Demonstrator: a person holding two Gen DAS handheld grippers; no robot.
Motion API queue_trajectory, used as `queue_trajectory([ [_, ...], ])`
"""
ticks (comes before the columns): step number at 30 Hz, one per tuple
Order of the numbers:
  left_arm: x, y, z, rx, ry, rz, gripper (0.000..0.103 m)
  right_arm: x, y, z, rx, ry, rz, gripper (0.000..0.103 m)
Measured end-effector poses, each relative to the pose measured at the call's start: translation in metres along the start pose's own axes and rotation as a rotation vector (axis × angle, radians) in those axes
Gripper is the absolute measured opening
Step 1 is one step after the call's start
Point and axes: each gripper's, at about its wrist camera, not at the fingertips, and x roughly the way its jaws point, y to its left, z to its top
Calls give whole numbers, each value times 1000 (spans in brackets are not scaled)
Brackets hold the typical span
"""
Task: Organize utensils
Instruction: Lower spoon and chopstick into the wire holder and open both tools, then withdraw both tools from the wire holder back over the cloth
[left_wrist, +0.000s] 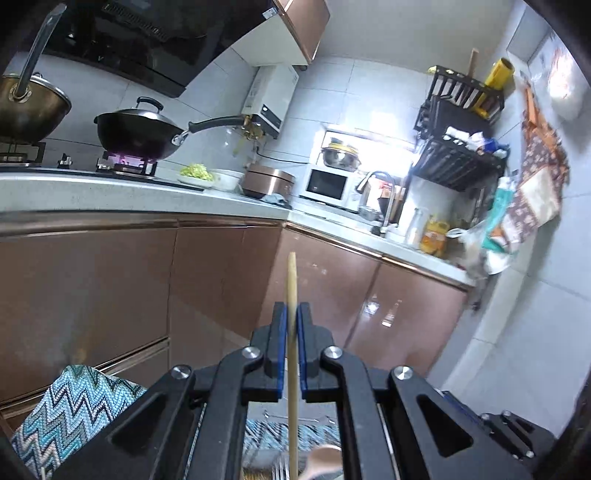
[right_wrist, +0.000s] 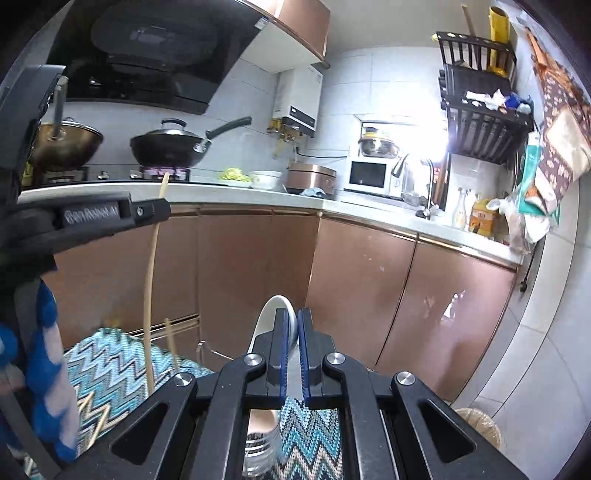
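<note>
My left gripper (left_wrist: 292, 314) is shut on a wooden chopstick (left_wrist: 292, 288) that stands upright between the blue pads, its tip pointing up. In the right wrist view the left gripper (right_wrist: 164, 210) shows at the left, holding that chopstick (right_wrist: 150, 295) above the zigzag cloth (right_wrist: 107, 365). My right gripper (right_wrist: 293, 321) is shut on a white ceramic spoon (right_wrist: 271, 314), its bowl sticking up past the fingertips. A second chopstick (right_wrist: 170, 339) stands near the cloth. A glass holder (right_wrist: 260, 450) shows below the right gripper.
Brown cabinet fronts (right_wrist: 362, 280) and a grey counter (right_wrist: 258, 197) face me. On the stove stand a black wok (right_wrist: 166, 147) and a brass pot (right_wrist: 66, 144). A rice cooker (right_wrist: 312, 177), microwave (right_wrist: 371, 175) and sink tap (right_wrist: 428, 177) stand further right. A bin (right_wrist: 480, 424) stands at lower right.
</note>
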Motion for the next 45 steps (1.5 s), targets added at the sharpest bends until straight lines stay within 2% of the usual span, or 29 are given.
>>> queue_trajectory([
  [8, 41, 21, -58, 27, 12, 77, 5, 37, 10, -44, 10, 19, -3, 6],
  [14, 36, 31, -74, 13, 31, 73, 7, 44, 11, -65, 37, 48, 26, 10],
  [16, 28, 33, -72, 12, 36, 75, 10, 40, 10, -64, 47, 43, 37, 15],
  [22, -14, 34, -53, 31, 20, 86, 36, 8, 2, -49, 75, 21, 22, 24],
  [24, -32, 33, -47, 51, 21, 105, 44, -4, 0, -44, 89, 17, 22, 35],
  [28, -72, 32, -39, 91, 36, 144, 50, -35, -2, -35, 116, 12, 30, 46],
  [31, -103, 32, -36, 125, 48, 209, 55, -60, -1, -30, 140, 13, 34, 57],
  [33, -122, 33, -35, 130, 57, 239, 62, -78, -1, -27, 159, 17, 37, 71],
  [35, -143, 36, -35, 121, 64, 270, 68, -93, -1, -25, 173, 15, 40, 80],
  [38, -168, 41, -35, 92, 74, 273, 72, -116, 1, -23, 187, 21, 45, 88],
  [42, -199, 49, -33, 38, 106, 238, 75, -141, 4, -19, 192, 32, 59, 98],
  [45, -216, 56, -30, -9, 149, 235, 76, -157, 9, -19, 200, 43, 68, 102],
])
